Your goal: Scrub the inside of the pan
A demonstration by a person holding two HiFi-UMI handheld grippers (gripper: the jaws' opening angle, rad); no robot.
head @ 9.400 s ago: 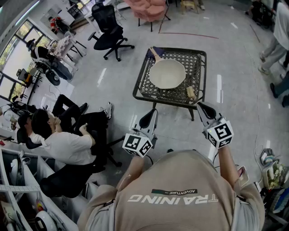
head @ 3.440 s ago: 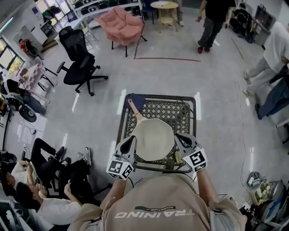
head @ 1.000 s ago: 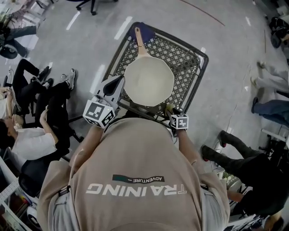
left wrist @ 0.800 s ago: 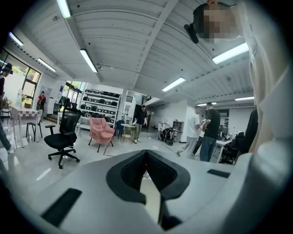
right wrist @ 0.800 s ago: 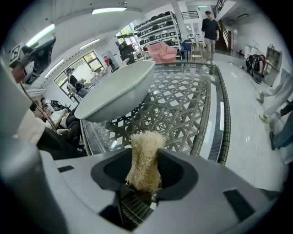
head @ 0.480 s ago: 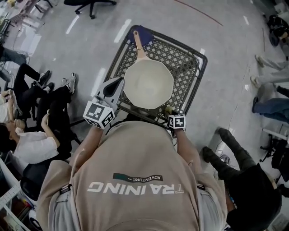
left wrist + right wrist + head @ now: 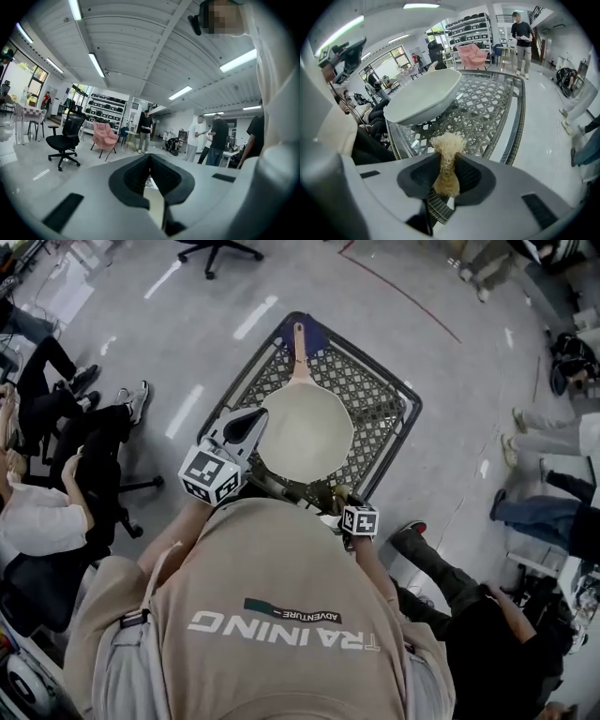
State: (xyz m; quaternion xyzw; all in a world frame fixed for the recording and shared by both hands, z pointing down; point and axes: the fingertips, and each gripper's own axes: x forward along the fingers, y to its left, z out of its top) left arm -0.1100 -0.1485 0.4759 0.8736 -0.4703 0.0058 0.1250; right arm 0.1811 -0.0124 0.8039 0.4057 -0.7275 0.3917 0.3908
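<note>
A cream pan [image 7: 305,432] with a wooden handle [image 7: 299,341] sits on the dark lattice table [image 7: 380,404]; in the right gripper view the pan [image 7: 423,97] lies beyond the jaws. My right gripper [image 7: 446,159] points steeply down at the table's near right corner [image 7: 338,498]. Its jaws have just been closing and now pinch a tan fibrous scrubber [image 7: 446,143], whose frayed top sticks out above the pads. My left gripper [image 7: 249,424] hovers level beside the pan's left rim, apart from it. Seen along its own jaws, the left gripper [image 7: 150,160] is shut with nothing held.
A blue cloth [image 7: 317,330] lies under the pan handle at the table's far corner. Seated people [image 7: 47,512] are close on the left, another person's legs [image 7: 441,568] on the right. A pink armchair [image 7: 472,53] and a standing person [image 7: 520,37] are farther off.
The head view has swung, so the table sits more upper-right. The right gripper's cube has drifted slightly down the picture. The left gripper stays by the pan's left rim.
</note>
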